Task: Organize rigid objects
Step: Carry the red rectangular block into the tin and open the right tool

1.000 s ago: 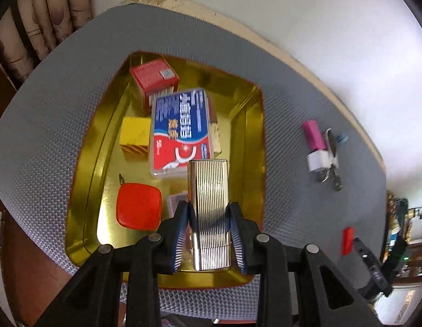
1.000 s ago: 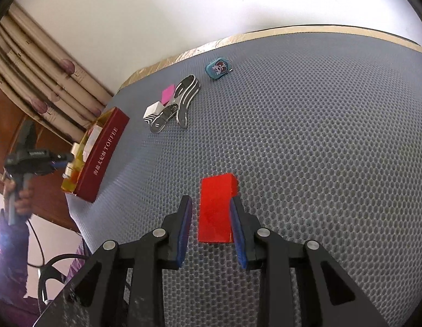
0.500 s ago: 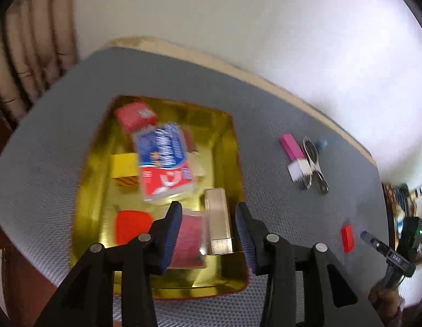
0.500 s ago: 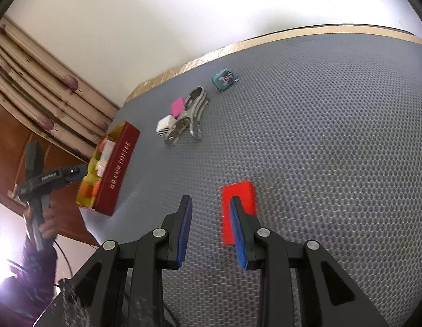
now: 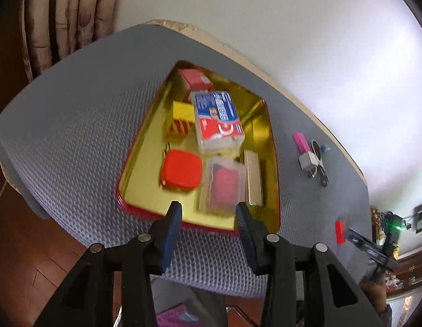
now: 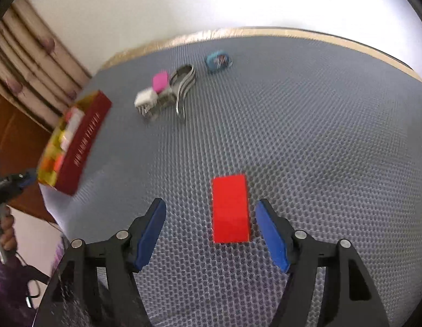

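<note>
A gold tray with a red rim (image 5: pixel 134 147) lies on the grey mesh mat. In it are a ribbed silver case (image 5: pixel 253 179), a blue-and-red box (image 5: pixel 217 121), a red square box (image 5: pixel 181 173), a clear case with a red inside (image 5: pixel 224 186), a yellow block (image 5: pixel 179 120) and a red box (image 5: pixel 196 81). My left gripper (image 5: pixel 208 219) is open and empty, above the tray's near rim. My right gripper (image 6: pixel 211 219) is open, with a flat red block (image 6: pixel 230 208) on the mat between its fingers, nearer the right one.
A pink-and-white block (image 6: pixel 153 90), metal clips (image 6: pixel 182 87) and a small blue item (image 6: pixel 218 60) lie on the mat beyond the red block. The tray also shows at the left in the right wrist view (image 6: pixel 85 133). The mat's edges drop to a wooden floor.
My left gripper let go of the silver case in the tray, opened and pulled back and up. My right gripper opened wider around the red block, which now lies flat between its fingers.
</note>
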`<state>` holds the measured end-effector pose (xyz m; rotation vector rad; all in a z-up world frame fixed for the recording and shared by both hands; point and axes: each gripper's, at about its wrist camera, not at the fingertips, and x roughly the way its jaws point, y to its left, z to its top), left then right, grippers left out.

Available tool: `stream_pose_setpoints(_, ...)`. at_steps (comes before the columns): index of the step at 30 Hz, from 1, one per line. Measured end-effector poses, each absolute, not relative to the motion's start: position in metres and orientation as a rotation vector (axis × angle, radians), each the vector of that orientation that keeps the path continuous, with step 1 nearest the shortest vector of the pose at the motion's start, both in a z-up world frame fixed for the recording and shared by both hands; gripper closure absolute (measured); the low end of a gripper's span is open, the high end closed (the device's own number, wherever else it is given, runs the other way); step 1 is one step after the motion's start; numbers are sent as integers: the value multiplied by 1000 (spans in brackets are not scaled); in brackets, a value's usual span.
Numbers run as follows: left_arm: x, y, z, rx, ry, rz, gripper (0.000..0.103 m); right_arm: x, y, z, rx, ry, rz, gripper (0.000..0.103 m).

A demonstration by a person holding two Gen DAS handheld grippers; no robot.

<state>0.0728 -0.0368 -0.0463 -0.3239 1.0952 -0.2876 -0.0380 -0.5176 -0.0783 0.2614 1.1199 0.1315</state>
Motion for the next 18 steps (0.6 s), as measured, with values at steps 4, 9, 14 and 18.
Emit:
stream_pose_setpoints(4,60,-40,-45,-300,1088,-307,61,-34,-500,-85,116,1150,142,74)
stream_pose_setpoints(9,40,-36,-24,-236,967,-248,61,-36,-504,-63,186,1128,187,75)
stream_pose_setpoints(14,30,-10,-8,-313,857,-170,48,-21,-490,-21,385,1040,320,75)
stream_pose_setpoints(18,33,7,-15,-379,848,-128,42,18,-448,9,476,994,452,75)
